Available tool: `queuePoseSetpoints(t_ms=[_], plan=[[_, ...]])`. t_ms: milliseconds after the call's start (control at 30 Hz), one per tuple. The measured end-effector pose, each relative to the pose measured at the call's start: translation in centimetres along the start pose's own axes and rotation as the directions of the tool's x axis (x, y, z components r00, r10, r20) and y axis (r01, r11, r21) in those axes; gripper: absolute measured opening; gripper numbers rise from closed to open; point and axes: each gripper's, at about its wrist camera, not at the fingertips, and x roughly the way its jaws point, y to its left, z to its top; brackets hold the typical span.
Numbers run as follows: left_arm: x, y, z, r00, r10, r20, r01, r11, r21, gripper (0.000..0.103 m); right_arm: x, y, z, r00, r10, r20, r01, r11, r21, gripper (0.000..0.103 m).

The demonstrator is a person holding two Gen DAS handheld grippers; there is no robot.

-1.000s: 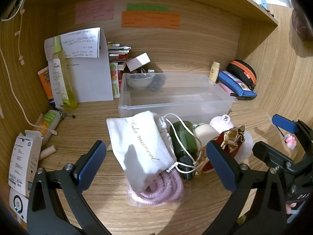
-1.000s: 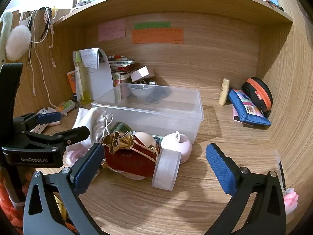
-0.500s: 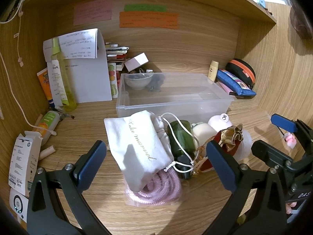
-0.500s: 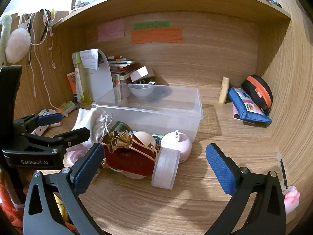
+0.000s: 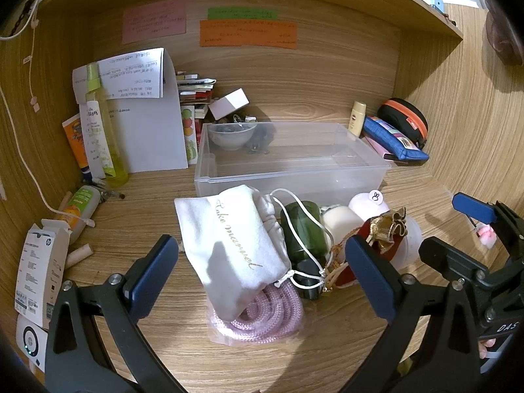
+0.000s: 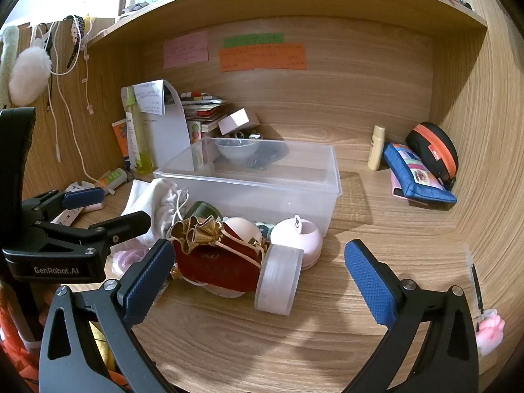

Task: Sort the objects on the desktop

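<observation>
In front of the bin: the clutter pile sits on the worktop [image 5: 137, 203], packed against the near wall of the clear plastic bin [image 5: 288, 170].
Change: almost none. Against the frames a second back, both views creep slightly closer to the pile and nothing in it shifts.
Left tool [image 5: 262, 275]: spread wide, holding nothing. You hover it over the white drawstring pouch [image 5: 232, 249], pads either side but not touching it.
Right tool [image 6: 258, 281]: also spread, empty. It straddles the red velvet pouch [image 6: 216, 265] and the translucent round jar [image 6: 278, 278] lying on its side.
Pile layout: white drawstring pouch lies on the pink rope coil [image 5: 262, 314]; the dark green bottle [image 5: 304, 229] is just beside it, pouch cord draped over it. Cream ball [image 5: 340, 222] and pink dome [image 6: 298, 239] sit nearest the bin wall.
Bin contents: a small white bowl [image 5: 229, 134] and something dark beside it at the far end; I cannot tell if either is inside the bin or behind it. The rest is bare.
Task read: sorting looks barely begun, no grasp made. You seem to be lining up a first pick.
Next move: closing the left tool on the white drawstring pouch looks cleanest.
Risk: its cord crosses the dark green bottle, so a lift may drag that along.
</observation>
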Motion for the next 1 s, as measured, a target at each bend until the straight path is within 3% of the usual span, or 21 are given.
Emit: queuePoseSetpoints(t_ms=[467, 733, 867, 1000], plan=[[-0.1, 0.2, 0.0, 1.000, -0.001, 0.007, 0.001, 1.000, -0.006, 0.103, 0.0, 0.2, -0.1, 1.000, -0.005, 0.001, 0.005, 1.000, 0.001, 0.103], [-1.4, 1.1, -0.3, 0.995, -0.028, 0.097, 0.028, 1.000, 0.004, 0.103, -0.7, -0.8, 0.0, 0.999, -0.035, 0.017, 0.034, 0.999, 0.019, 0.103], [-1.6, 1.3, -0.5, 0.998, -0.031, 0.057, 0.028, 0.997, 0.067, 0.103, -1.2, -1.5, 0.1, 0.998, -0.055, 0.027, 0.054, 0.998, 0.022, 0.103], [-2.2, 2.5, -0.9, 0.999, 0.002, 0.047, -0.005, 0.998, 0.064, 0.103, -1.6, -2.1, 0.2, 0.999, -0.042, 0.023, 0.041, 0.999, 0.030, 0.103]])
